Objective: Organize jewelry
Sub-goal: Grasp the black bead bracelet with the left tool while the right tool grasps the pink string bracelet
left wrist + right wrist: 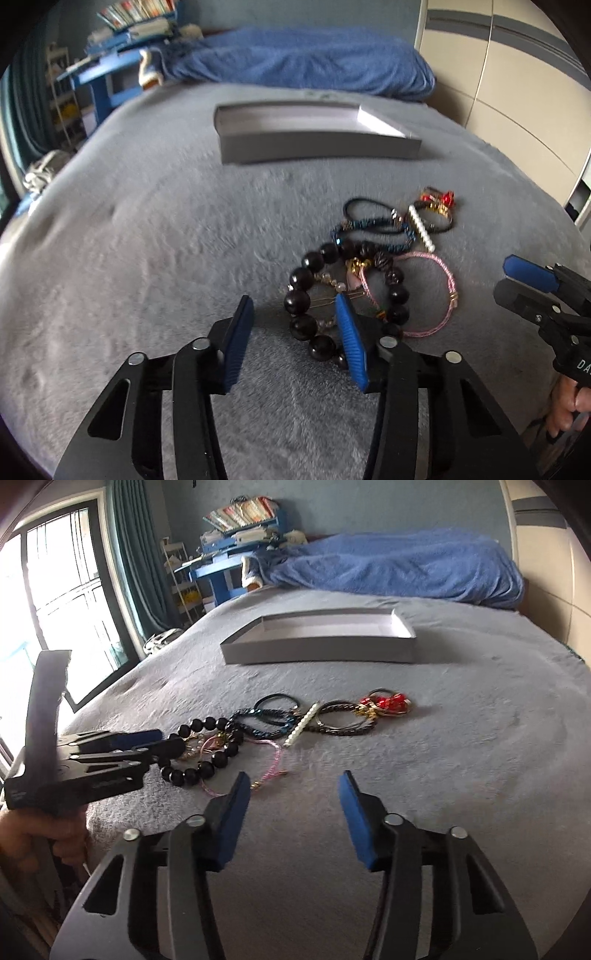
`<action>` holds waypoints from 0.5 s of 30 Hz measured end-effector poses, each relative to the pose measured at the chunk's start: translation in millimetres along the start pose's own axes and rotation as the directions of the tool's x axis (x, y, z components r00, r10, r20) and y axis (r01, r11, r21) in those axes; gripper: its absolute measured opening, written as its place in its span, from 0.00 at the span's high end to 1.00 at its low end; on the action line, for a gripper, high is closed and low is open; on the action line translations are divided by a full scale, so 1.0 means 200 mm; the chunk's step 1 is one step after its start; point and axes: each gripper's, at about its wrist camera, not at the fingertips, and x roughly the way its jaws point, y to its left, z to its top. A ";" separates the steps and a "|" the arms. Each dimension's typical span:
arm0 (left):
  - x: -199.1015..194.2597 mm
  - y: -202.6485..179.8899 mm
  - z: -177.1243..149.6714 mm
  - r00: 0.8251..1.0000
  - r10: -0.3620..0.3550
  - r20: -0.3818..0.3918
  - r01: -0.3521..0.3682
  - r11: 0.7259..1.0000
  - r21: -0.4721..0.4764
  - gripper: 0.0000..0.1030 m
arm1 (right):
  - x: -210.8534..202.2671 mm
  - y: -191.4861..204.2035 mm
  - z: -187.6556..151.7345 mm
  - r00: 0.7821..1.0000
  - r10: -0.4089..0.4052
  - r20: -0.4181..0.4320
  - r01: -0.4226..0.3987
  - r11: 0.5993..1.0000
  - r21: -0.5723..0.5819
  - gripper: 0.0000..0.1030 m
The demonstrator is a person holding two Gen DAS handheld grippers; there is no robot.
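A pile of jewelry lies on the grey bed cover: a black bead bracelet, a pink cord bracelet, a dark blue braided bracelet, a white pearl bar and a red and gold piece. My left gripper is open, its right finger over the black bead bracelet. My right gripper is open and empty, to the right of the pile. An open grey shallow box lies farther back.
A blue blanket is bunched at the head of the bed. A blue desk with books stands at the back left beside a window. A cream wardrobe is on the right.
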 end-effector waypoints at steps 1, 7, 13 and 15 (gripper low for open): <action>0.01 0.00 0.00 1.000 -0.007 -0.004 0.007 1.000 0.005 0.60 | 0.02 0.01 0.01 1.000 0.007 -0.013 -0.007 1.000 -0.001 0.58; -0.01 -0.02 0.00 1.000 -0.031 -0.001 0.031 0.999 0.036 0.85 | 0.16 0.08 0.05 0.996 0.025 -0.090 -0.026 1.000 -0.016 0.68; -0.12 -0.02 0.03 0.996 -0.039 0.083 0.035 0.998 0.042 0.85 | 0.20 0.08 0.04 0.994 0.039 -0.104 -0.042 0.999 -0.028 0.94; -0.15 -0.01 0.04 0.994 -0.047 0.103 0.043 0.998 0.038 0.85 | 0.18 0.07 0.03 0.995 0.045 -0.093 -0.047 0.999 -0.026 0.96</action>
